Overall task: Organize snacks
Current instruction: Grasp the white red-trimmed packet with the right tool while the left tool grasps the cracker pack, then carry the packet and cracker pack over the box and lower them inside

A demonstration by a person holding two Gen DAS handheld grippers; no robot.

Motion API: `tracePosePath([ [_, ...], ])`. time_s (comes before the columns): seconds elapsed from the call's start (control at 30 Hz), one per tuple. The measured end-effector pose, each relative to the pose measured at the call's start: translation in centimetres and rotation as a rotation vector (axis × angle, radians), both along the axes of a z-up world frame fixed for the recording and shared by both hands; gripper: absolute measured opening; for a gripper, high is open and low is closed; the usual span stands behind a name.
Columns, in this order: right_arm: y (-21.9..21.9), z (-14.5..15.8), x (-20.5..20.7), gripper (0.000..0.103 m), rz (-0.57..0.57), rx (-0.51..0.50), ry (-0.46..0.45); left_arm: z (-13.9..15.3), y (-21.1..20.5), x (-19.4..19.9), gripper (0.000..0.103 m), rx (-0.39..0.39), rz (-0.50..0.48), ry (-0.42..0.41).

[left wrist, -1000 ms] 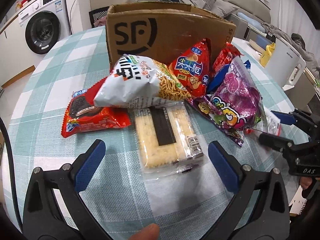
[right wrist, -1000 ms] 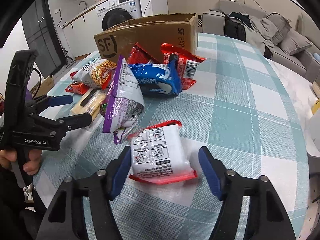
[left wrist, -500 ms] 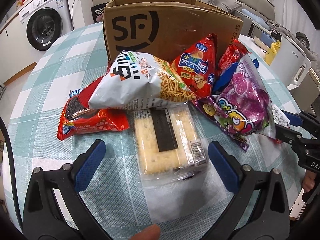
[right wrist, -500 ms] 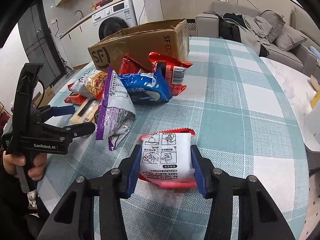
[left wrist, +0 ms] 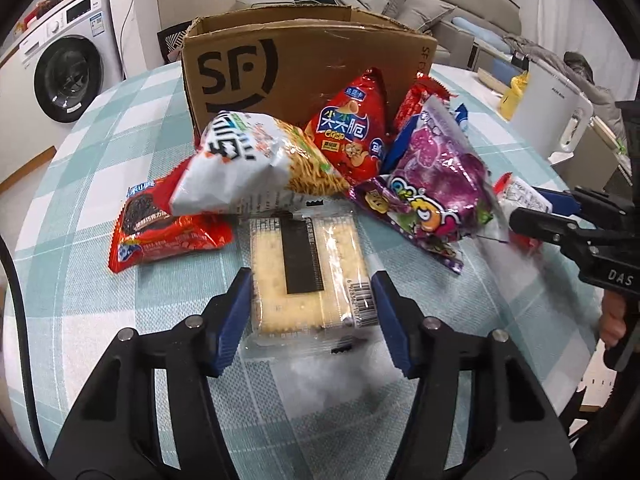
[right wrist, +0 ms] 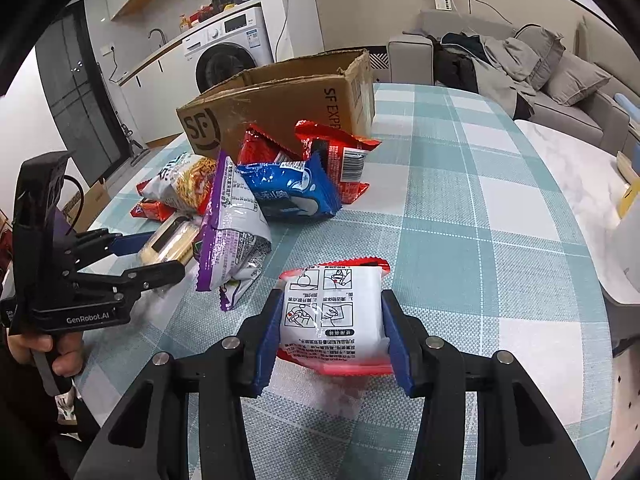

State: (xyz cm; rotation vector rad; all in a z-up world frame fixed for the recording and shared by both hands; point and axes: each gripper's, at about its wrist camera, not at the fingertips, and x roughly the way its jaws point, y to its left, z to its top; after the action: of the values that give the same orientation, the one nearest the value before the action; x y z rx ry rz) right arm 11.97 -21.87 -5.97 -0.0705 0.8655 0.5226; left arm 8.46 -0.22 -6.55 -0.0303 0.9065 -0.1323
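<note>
Left gripper jaws closing on cracker pack, just in front of box. Right gripper clamps white packet, further from box. Advice: lift both level, clear of heap.

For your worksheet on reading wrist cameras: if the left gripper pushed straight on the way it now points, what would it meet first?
The left gripper, its jaws closing around the cracker packet, would push into that packet first. Beyond it, probably the white noodle-snack bag lying over the packet's far end; depth there is hard to judge.
</note>
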Motion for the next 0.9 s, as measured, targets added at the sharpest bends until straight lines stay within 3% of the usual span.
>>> tracePosePath([
  [0.43,0.0,2.6,-1.1,0.047,0.003,0.034,-0.076,2.7,0.1,-3.4,0.057,-0.061,0.004,-0.096],
  [0.9,0.7,6.4,-1.6,0.047,0.015,0.087,-0.17,6.9,0.8,-4.2,0.057,-0.064,0.042,-0.198],
])
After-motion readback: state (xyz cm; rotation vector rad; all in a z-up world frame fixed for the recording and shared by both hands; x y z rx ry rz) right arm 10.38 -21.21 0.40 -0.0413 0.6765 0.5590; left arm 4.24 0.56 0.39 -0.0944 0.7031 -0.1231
